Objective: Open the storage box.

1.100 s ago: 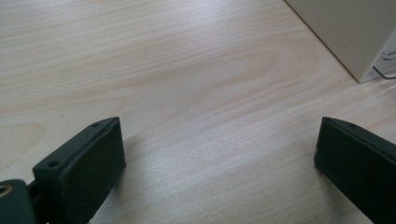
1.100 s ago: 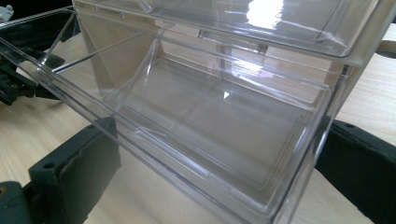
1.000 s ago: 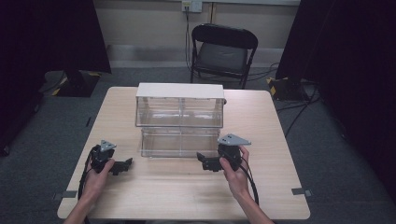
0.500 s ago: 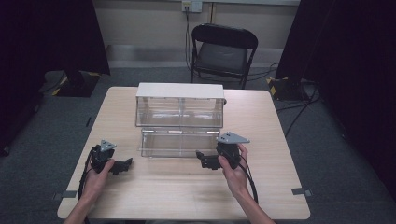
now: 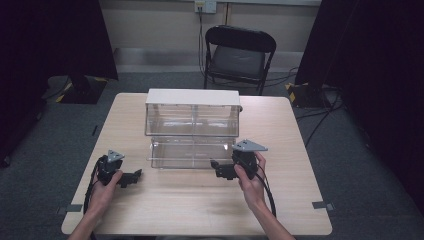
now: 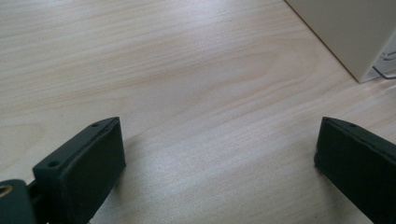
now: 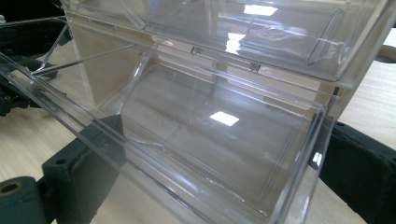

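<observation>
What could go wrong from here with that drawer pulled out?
1. The lower drawer of the clear drawer unit is already drawn out; pulled further, it might leave the unit and drop onto the table.
2. The right gripper sits at the drawer's right front corner, so an off-centre pull may skew or jam it.
3. The left gripper is open over bare table, apart from the unit, so nothing braces it and it could slide.

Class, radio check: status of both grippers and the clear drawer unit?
Left gripper open, on bare table. Right gripper open at the pulled-out lower drawer. Nothing obstructing.
</observation>
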